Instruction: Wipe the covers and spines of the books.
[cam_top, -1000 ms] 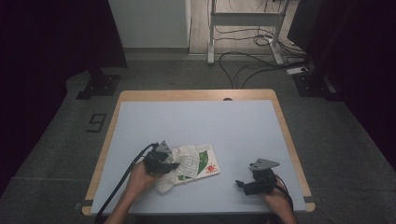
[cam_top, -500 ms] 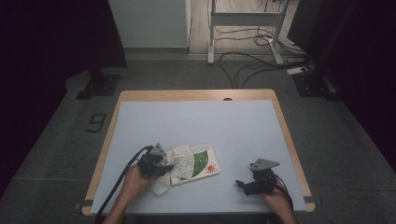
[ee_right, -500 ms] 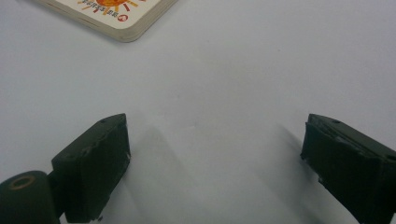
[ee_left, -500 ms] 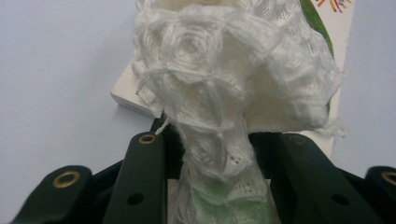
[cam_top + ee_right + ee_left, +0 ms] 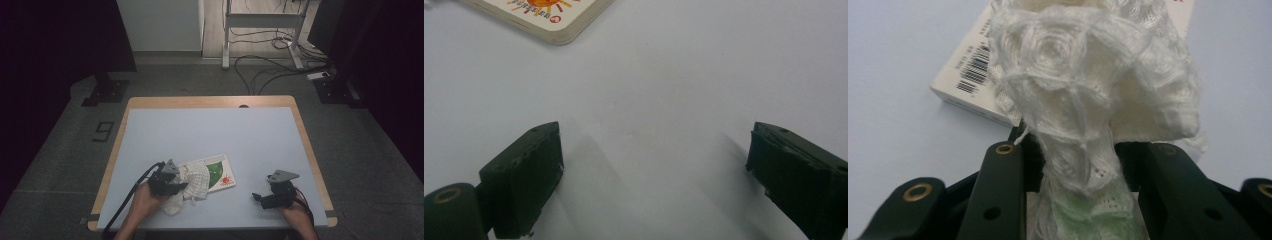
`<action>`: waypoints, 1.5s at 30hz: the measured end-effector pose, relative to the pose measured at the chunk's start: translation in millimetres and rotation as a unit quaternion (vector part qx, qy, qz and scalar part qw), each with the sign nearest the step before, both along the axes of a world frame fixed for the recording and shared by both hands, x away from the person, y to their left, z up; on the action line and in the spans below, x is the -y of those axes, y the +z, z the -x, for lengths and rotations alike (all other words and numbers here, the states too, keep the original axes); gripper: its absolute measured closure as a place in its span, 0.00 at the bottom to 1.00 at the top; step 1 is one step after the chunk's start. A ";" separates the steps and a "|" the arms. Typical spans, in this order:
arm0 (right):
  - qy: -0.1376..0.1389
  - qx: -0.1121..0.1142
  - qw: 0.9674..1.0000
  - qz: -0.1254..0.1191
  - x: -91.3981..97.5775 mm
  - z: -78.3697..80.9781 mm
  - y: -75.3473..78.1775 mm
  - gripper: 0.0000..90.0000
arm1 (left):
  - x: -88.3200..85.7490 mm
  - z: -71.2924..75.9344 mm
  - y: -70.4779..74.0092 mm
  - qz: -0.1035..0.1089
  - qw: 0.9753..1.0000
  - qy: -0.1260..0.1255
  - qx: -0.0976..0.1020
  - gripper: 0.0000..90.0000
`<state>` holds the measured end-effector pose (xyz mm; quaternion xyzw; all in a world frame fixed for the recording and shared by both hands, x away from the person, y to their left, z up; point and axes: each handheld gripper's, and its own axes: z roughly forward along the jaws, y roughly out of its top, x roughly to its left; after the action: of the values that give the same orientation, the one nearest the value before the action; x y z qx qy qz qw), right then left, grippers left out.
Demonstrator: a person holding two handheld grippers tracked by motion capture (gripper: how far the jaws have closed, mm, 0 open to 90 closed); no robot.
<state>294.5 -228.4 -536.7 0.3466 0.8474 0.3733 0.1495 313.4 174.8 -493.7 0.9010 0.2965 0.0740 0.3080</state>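
**Operator:** Comparing the high view with the two before it, I see my left gripper [image 5: 176,186] has slid a little toward the near-left of the table [image 5: 260,135], and the white knitted cloth [image 5: 192,182] has come along with it. More of the cloth now trails off the near edge of the picture book [image 5: 218,173] than a second ago. The book itself has not shifted.

**Second:** Grip state on the left?

**Operator:** Pinched tight on the cloth. In the left gripper view a bunched neck of cloth [image 5: 1083,125] runs down between the two jaws, and the rest fans out above them, hanging over the barcode corner of the book [image 5: 968,75]. The jaws have not changed their spacing over the second.

**Second:** And the right?

**Operator:** Right gripper [image 5: 264,198] is spread wide, nothing between the jaws, parked on bare table well to the right of the book. It has not moved. Its own view catches just a corner of the book [image 5: 551,15], with the orange sun print.

**Second:** Meaning for the job?

**Operator:** My reading: the cloth is being drawn off the book. Part of it still overlaps the cover, so the pull is unfinished.
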 end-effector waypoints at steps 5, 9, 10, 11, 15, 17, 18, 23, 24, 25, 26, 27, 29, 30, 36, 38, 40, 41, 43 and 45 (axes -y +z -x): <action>0.000 0.000 1.000 0.000 0.0 0.0 0.0 0.08 | 2.8 8.3 0.8 -0.004 1.000 -0.009 -0.002 0.72; 0.000 0.000 1.000 0.000 0.0 0.0 0.0 0.08 | 4.9 9.6 1.5 -0.010 1.000 -0.009 -0.001 0.72; 0.000 0.000 1.000 0.000 0.0 -0.1 0.0 0.08 | 5.4 9.3 1.7 -0.011 1.000 -0.010 -0.001 0.72; 0.000 0.000 1.000 0.000 0.0 -0.1 0.0 0.08 | 6.0 9.2 1.8 -0.011 1.000 -0.010 0.001 0.72; 0.000 0.000 1.000 0.000 0.0 -0.1 0.0 0.08 | 8.2 7.4 1.4 -0.003 1.000 -0.011 0.001 0.72; 0.000 0.000 1.000 0.000 0.0 -0.1 0.0 0.08 | 11.8 4.6 0.9 0.002 1.000 -0.014 -0.002 0.72; 0.000 -0.001 1.000 0.000 0.0 0.0 0.0 0.08 | 13.8 3.3 0.8 0.003 1.000 -0.016 -0.004 0.72; 0.000 0.000 1.000 0.000 0.0 -0.1 0.0 0.08 | 25.2 -1.8 0.1 0.006 1.000 -0.024 -0.006 0.72; 0.000 0.000 1.000 0.000 0.0 -0.1 0.0 0.08 | 27.5 -2.8 -0.4 0.009 1.000 -0.025 -0.007 0.72; 0.000 0.000 1.000 0.000 0.0 -0.1 0.0 0.08 | 29.1 -3.5 -0.5 0.009 1.000 -0.025 -0.007 0.72; 0.000 0.000 1.000 0.000 0.0 -0.1 0.0 0.08 | 32.1 -4.8 -1.0 0.012 1.000 -0.027 -0.007 0.72; 0.000 0.000 1.000 0.000 0.0 -0.1 0.0 0.08 | 33.9 -5.5 -1.0 0.012 1.000 -0.027 -0.007 0.72; 0.000 0.000 1.000 0.000 0.0 -0.1 0.0 0.08 | 39.1 -7.4 -1.2 0.011 0.999 -0.030 -0.007 0.72; 0.000 0.000 1.000 0.000 0.0 -0.1 0.0 0.08 | 42.0 -8.9 -1.2 0.010 0.999 -0.034 -0.007 0.72; 0.000 -0.001 1.000 0.000 0.0 0.0 0.0 0.08 | 55.9 -13.9 -1.7 0.009 0.999 -0.041 -0.006 0.72; 0.000 0.000 1.000 0.000 0.1 -0.1 0.0 0.08 | 62.0 -17.3 -1.9 0.009 0.999 -0.046 -0.007 0.72; 0.000 0.000 1.000 0.000 0.1 -0.1 0.0 0.08 | 65.6 -19.1 -1.8 0.007 0.999 -0.047 -0.008 0.72; 0.000 0.000 1.000 0.000 0.1 -0.1 0.0 0.08 | 67.4 -20.3 -1.9 0.008 0.999 -0.048 -0.008 0.72; 0.000 0.000 1.000 0.000 0.1 -0.1 0.0 0.08 | 71.4 -22.3 -2.3 0.010 0.999 -0.049 -0.009 0.72; 0.000 0.000 1.000 0.000 0.1 -0.1 0.0 0.08 | 76.2 -24.4 -2.6 0.010 0.999 -0.052 -0.009 0.72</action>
<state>294.6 -228.5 -536.7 0.3468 0.8475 0.3732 0.1491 337.8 98.6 -496.3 0.9126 0.2526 0.0467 0.3181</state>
